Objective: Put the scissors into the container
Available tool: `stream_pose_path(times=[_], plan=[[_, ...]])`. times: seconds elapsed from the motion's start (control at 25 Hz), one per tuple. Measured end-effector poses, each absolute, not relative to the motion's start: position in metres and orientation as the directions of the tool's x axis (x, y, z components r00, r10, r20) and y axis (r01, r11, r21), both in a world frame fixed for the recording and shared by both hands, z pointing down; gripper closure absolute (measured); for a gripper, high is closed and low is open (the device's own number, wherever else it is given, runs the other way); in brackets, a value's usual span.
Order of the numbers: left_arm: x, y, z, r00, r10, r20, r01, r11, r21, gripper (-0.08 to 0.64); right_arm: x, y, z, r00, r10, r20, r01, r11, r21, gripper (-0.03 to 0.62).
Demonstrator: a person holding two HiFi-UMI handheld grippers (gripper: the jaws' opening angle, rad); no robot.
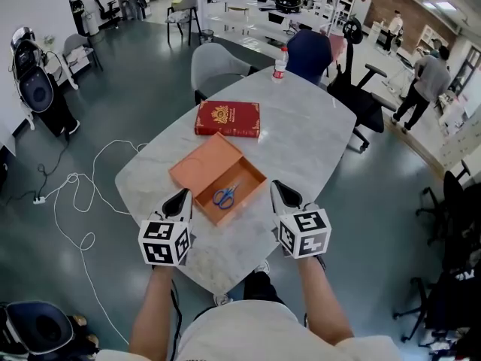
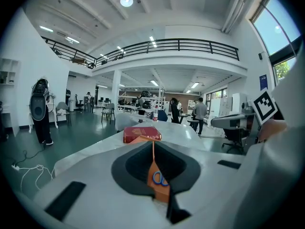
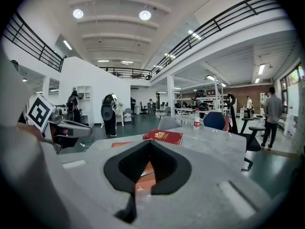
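An open orange container [image 1: 239, 176] lies on the marble table [image 1: 308, 138], its lid [image 1: 201, 162] folded out flat to the left. Blue-handled scissors [image 1: 224, 195] lie inside the container. My left gripper [image 1: 180, 197] is just left of the container's near corner, and my right gripper [image 1: 280, 189] is just right of it. Both are shut and hold nothing. In the left gripper view, the scissors [image 2: 160, 179] and container [image 2: 165, 195] show through the slit of the left gripper [image 2: 153, 144]. The right gripper [image 3: 149, 145] frames part of the container [image 3: 143, 182].
A red book [image 1: 228, 119] lies beyond the container. A water bottle [image 1: 279, 63] stands at the table's far edge. Chairs [image 1: 214, 66] ring the far side, and a white cable [image 1: 83, 194] trails on the floor to the left. People stand in the background.
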State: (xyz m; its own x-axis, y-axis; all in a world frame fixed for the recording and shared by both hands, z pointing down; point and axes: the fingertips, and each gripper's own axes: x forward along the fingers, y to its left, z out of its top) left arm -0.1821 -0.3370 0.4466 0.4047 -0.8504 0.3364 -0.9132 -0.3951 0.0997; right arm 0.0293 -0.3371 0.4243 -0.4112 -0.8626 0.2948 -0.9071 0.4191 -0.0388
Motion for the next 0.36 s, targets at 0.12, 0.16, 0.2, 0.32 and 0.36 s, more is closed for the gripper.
stream_pose_path(times=[0.12,0.16,0.2,0.32,0.36], plan=[[-0.1803,-0.3372,0.4448,0.408,-0.849,0.336,-0.911,-0.401,0.093,0.54,0.0311,-0.3352,0.4222,-0.4,-0.867,0.297,-0.912,0.408,-0.039,0.588],[-0.1801,-0.3375,0.4443,0.408,-0.848,0.337,-0.911,-0.402,0.091,0.54,0.0313,-0.335,0.4214,-0.397,-0.868,0.298,-0.914,0.405,-0.039,0.588],[-0.18,-0.338,0.444,0.409,-0.848,0.337,-0.911,-0.403,0.091,0.54,0.0313,-0.335,0.421,-0.396,-0.868,0.299,-0.914,0.403,-0.039,0.588],[-0.1791,-0.3392,0.4454,0.412,-0.845,0.342,-0.909,-0.406,0.092,0.54,0.0307,-0.3356,0.4221,-0.397,-0.867,0.302,-0.914,0.404,-0.043,0.588],[-0.1785,-0.3395,0.4462,0.413,-0.843,0.344,-0.909,-0.407,0.093,0.54,0.0306,-0.3357,0.4227,-0.397,-0.866,0.303,-0.914,0.404,-0.044,0.588]])
